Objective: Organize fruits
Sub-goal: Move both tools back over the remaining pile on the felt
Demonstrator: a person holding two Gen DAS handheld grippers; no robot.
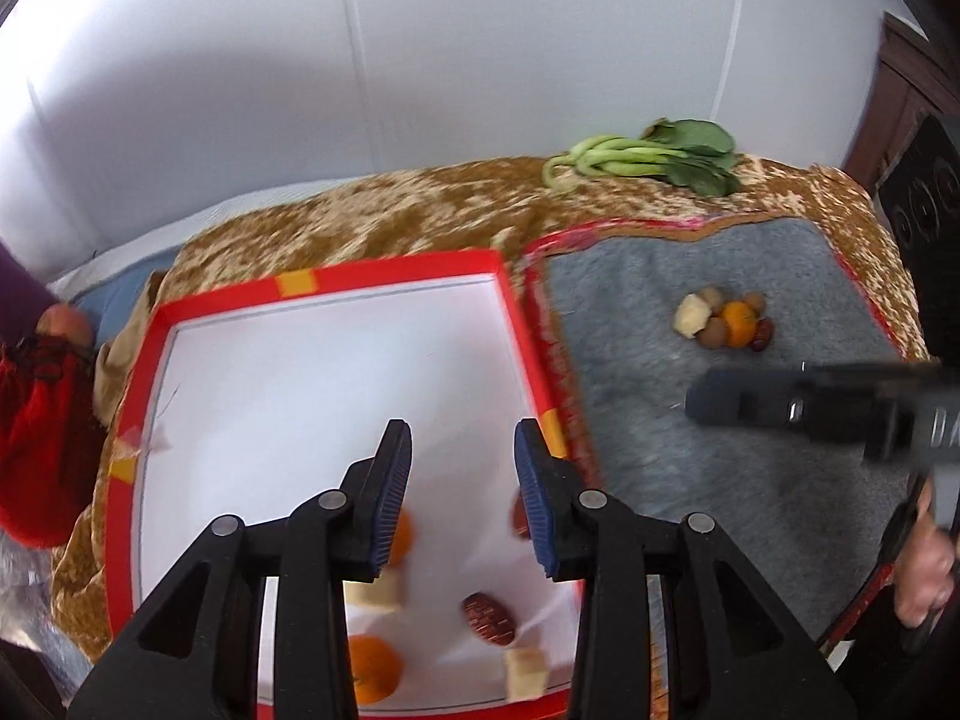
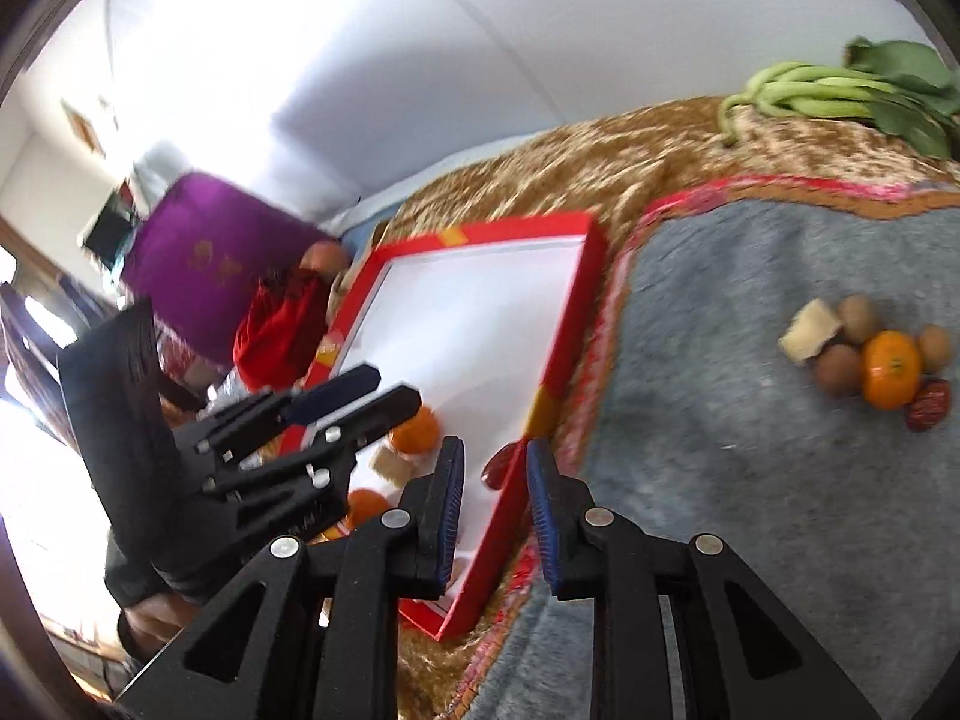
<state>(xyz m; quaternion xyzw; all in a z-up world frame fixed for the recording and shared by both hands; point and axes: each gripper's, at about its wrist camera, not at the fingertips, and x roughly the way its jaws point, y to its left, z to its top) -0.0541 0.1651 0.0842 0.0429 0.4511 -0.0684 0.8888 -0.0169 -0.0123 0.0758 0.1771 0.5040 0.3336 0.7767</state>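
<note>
A red-rimmed tray (image 1: 510,294) with a white floor holds two oranges (image 1: 372,669), two pale cubes (image 1: 525,672) and two red dates (image 1: 489,618). My left gripper (image 1: 462,438) hovers over the tray's near end, open, with nothing between its blue pads. On the grey mat (image 1: 750,450) lies a small pile (image 2: 870,360): an orange (image 2: 891,369), a pale cube (image 2: 810,330), brown round fruits (image 2: 837,369) and a red date (image 2: 927,405). My right gripper (image 2: 495,462) hangs over the tray's right rim, jaws slightly apart and empty. A date (image 2: 498,468) lies in the tray beyond it.
A leafy green vegetable (image 1: 648,159) lies at the back on the brown patterned cloth (image 1: 390,210). A red bag (image 1: 42,420) and a purple box (image 2: 210,264) stand left of the tray. A person's hand (image 1: 924,576) is at the right edge.
</note>
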